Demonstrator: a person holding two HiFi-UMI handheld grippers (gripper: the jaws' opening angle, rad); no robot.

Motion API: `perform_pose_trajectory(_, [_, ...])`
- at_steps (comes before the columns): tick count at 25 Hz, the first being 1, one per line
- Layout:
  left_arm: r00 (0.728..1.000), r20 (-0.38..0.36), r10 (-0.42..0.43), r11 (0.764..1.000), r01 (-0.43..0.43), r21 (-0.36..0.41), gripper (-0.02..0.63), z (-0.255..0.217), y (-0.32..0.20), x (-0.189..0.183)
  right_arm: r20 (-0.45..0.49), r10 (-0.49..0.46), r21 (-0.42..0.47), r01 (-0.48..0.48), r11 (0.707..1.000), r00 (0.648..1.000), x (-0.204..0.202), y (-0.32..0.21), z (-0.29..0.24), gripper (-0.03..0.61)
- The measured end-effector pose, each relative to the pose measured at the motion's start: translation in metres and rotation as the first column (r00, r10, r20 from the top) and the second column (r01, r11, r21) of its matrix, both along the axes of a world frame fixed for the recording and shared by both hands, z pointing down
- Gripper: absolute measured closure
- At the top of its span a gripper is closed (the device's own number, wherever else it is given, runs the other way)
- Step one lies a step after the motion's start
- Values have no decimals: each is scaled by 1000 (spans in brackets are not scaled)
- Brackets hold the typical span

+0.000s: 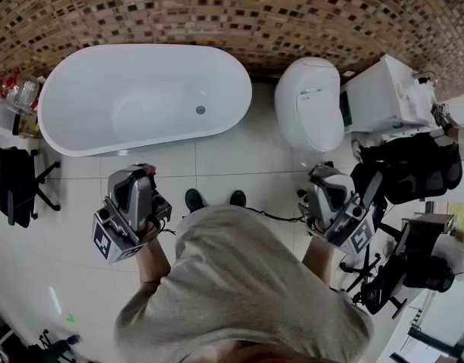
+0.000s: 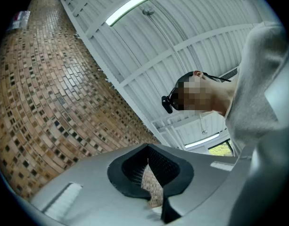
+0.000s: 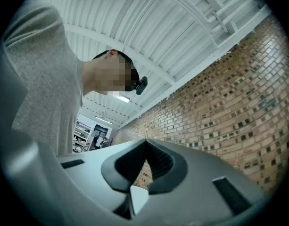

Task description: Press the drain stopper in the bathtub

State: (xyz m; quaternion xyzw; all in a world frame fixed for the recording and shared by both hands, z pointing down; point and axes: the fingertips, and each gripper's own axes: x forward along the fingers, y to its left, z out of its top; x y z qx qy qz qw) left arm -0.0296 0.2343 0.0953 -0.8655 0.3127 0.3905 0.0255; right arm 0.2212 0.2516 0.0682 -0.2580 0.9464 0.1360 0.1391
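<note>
A white oval bathtub (image 1: 144,97) stands on the tiled floor against the mosaic wall. Its small round metal drain stopper (image 1: 200,110) sits in the tub's bottom, towards the right end. Both grippers are held at the person's waist, well short of the tub and tilted upward. My left gripper (image 1: 132,191) is shut with nothing in it; in the left gripper view its jaws (image 2: 147,149) meet at the tips against wall and ceiling. My right gripper (image 1: 328,193) is likewise shut and empty, its jaws (image 3: 145,144) pointing at the ceiling and brick wall.
A white toilet (image 1: 309,103) stands right of the tub, then a white cabinet (image 1: 383,97). Black office chairs sit at the left (image 1: 16,184) and right (image 1: 413,169). The person's shoes (image 1: 194,200) are on the tiles just before the tub. A cable (image 1: 273,216) crosses the floor.
</note>
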Motion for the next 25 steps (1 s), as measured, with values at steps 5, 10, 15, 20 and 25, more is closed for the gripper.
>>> perform_pose_trajectory(5, [1000, 2, 0, 1000, 0, 11, 621, 6, -11, -36, -27, 1, 6, -1, 1000, 1000, -40, -15, 10, 578])
perform_pose_trajectory(10, [1000, -7, -17, 1000, 17, -3, 621, 13, -14, -69, -90, -12, 4, 13, 1000, 996, -80, -31, 18, 577])
perform_pose_trajectory(15, [999, 5, -41, 999, 41, -35, 621, 21, -24, -91, -212, 19, -31, -26, 999, 977, -108, -61, 41, 577])
perform_pose_trajectory(20, [998, 30, -63, 993, 66, -94, 621, 28, -50, -88, -316, -12, -119, -27, 992, 949, -121, -112, 76, 578])
perform_pose_trajectory(25, [990, 83, -116, 974, 130, -187, 621, 51, -98, -76, -328, -108, -204, 41, 978, 939, -122, -181, 118, 578])
